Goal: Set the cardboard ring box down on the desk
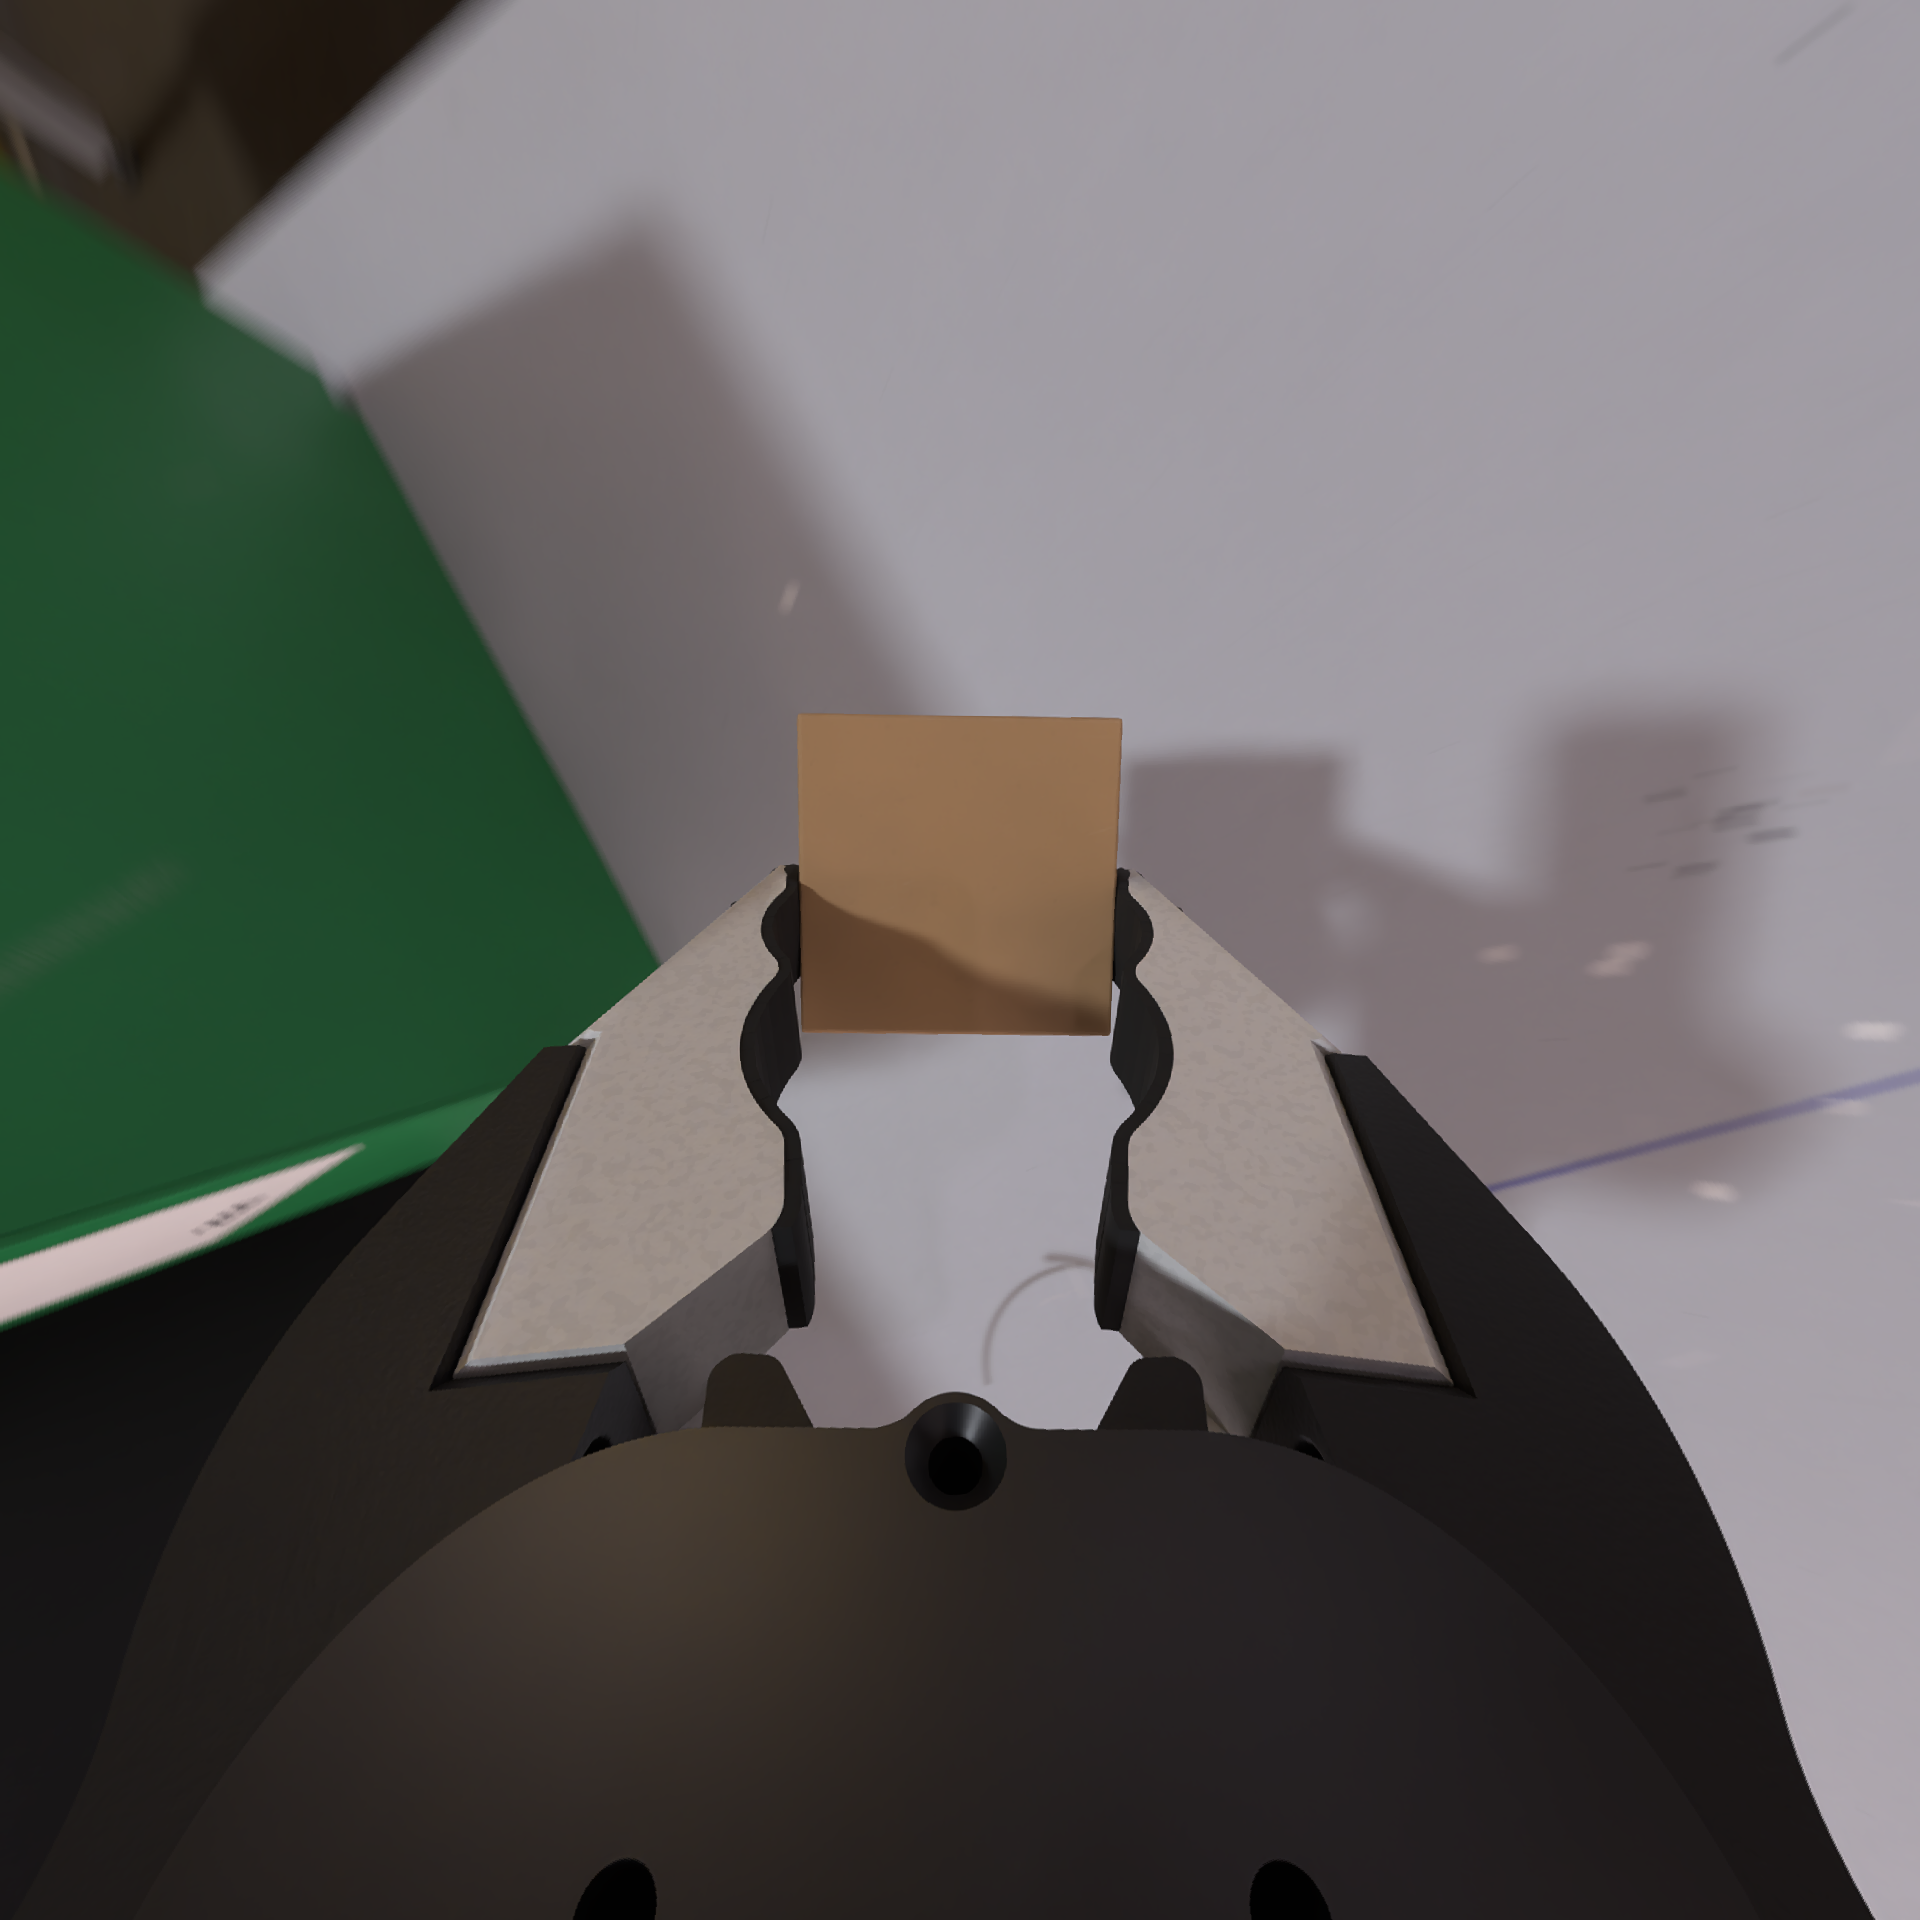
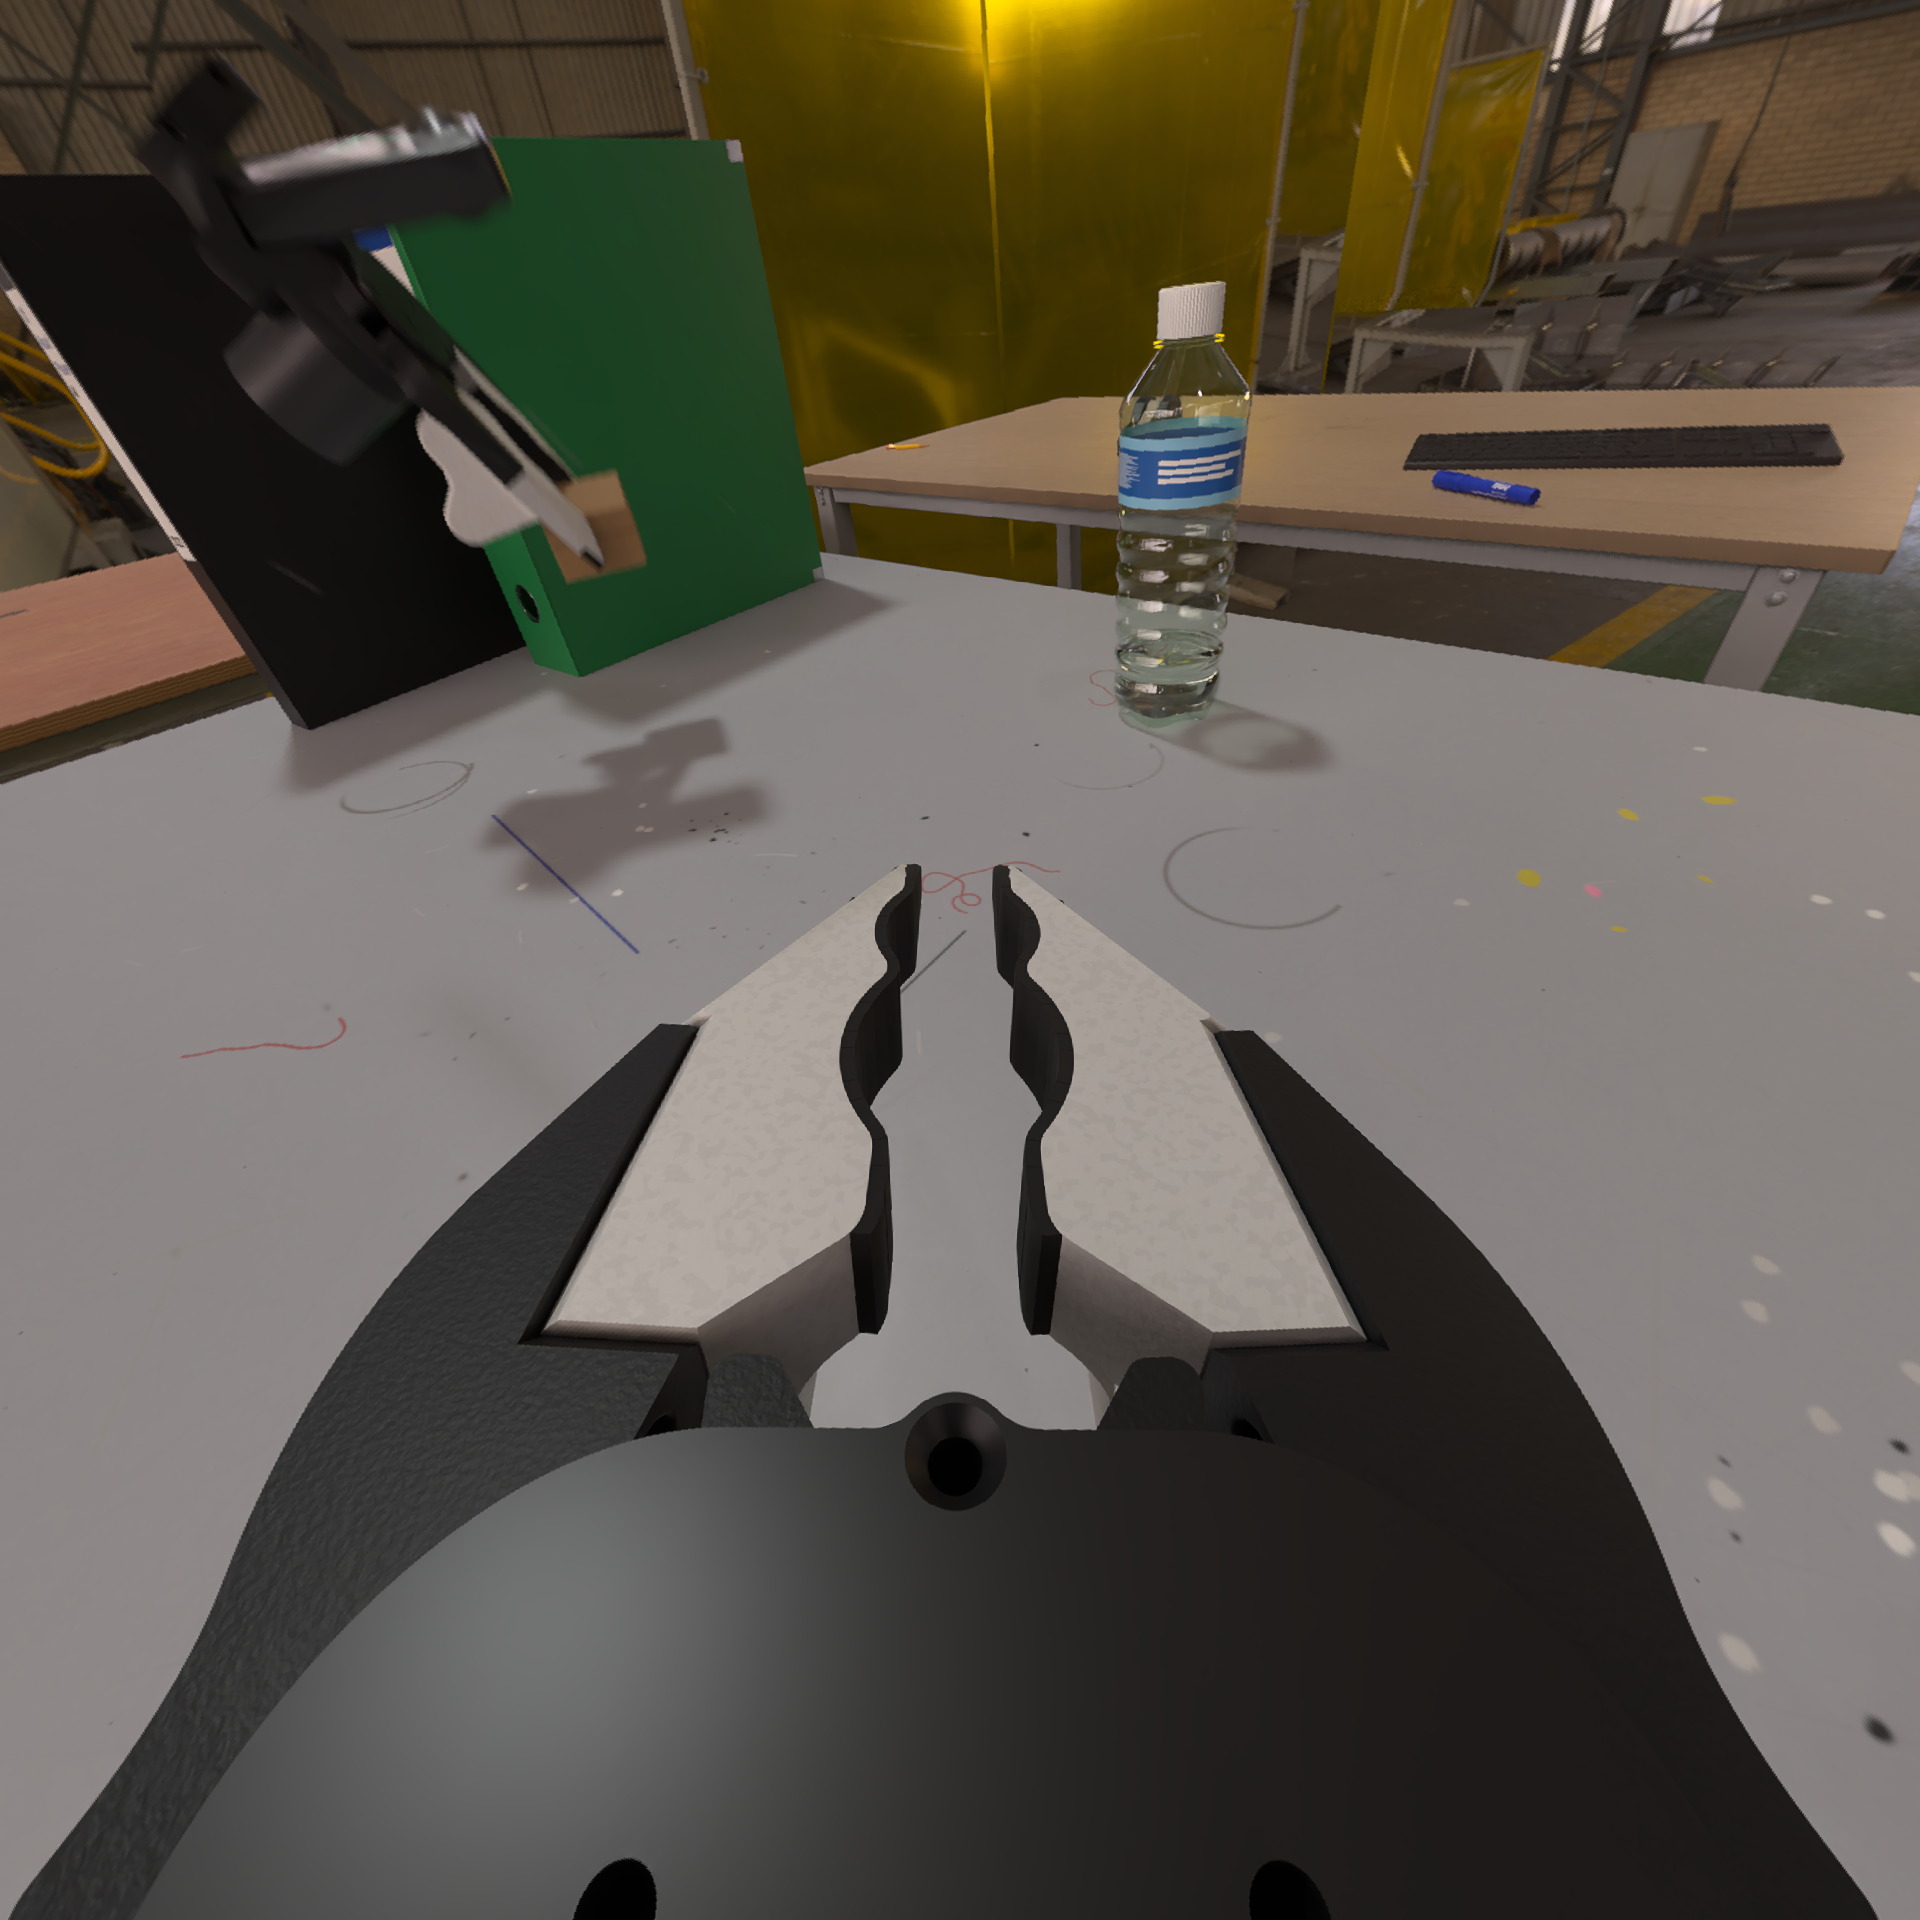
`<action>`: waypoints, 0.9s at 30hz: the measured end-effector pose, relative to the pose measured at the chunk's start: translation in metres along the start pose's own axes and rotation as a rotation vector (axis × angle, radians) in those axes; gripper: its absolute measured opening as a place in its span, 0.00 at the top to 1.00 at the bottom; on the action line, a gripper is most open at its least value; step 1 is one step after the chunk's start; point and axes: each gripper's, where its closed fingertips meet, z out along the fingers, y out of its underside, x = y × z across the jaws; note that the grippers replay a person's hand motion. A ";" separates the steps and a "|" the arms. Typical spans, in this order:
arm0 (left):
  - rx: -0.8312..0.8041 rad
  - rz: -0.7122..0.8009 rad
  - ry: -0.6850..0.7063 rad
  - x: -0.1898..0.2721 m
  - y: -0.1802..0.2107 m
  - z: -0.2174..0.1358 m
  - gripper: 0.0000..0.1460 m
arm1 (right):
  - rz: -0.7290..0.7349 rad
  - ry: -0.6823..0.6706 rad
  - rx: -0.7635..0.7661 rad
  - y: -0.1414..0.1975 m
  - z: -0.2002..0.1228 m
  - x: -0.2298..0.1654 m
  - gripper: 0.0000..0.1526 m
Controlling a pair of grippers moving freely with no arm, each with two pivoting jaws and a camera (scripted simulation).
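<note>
Left gripper [image 1: 958, 914]: its two fingers press against the left and right sides of the cardboard ring box [image 1: 958, 875], so they stand as wide apart as the box and hold it between the tips.
Left gripper from the right wrist view [image 2: 577, 530]: it hangs in the air, tilted downward, with the box [image 2: 603, 520] at its tips; this part is blurred.
Cardboard ring box: it is a plain brown box, held above the desk [image 1: 1351, 416] and not touching it. The shadow of gripper and box falls on the grey surface under it [image 2: 634, 800].
Right gripper [image 2: 956, 894]: the fingers are only a little apart, with a narrow gap between the tips, and nothing is between them. It is low over the desk [image 2: 1455, 1091].
Green binder [image 2: 623, 395]: it stands on the desk behind the held box, leaning beside a black binder [image 2: 208, 468].
Water bottle [image 2: 1179, 509]: it stands upright on the desk, well apart from both grippers.
Second table [image 2: 1351, 499]: behind the desk, it carries a black keyboard [image 2: 1621, 447] and a blue marker [image 2: 1486, 487].
</note>
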 end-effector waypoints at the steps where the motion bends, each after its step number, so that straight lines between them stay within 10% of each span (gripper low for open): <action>1: 0.070 0.017 0.028 0.014 -0.018 -0.020 0.60 | 0.002 -0.004 0.000 0.000 0.001 0.000 0.91; 5: 0.170 0.128 0.226 0.115 -0.070 -0.054 0.60 | -0.015 -0.013 -0.008 0.002 0.006 -0.004 0.91; 13: -0.052 0.125 0.377 0.267 -0.092 0.064 0.60 | -0.032 0.026 0.017 0.000 -0.003 0.003 0.91; 27: -0.003 0.202 0.397 0.423 -0.218 0.120 0.60 | -0.019 0.072 0.051 -0.007 -0.009 0.017 0.91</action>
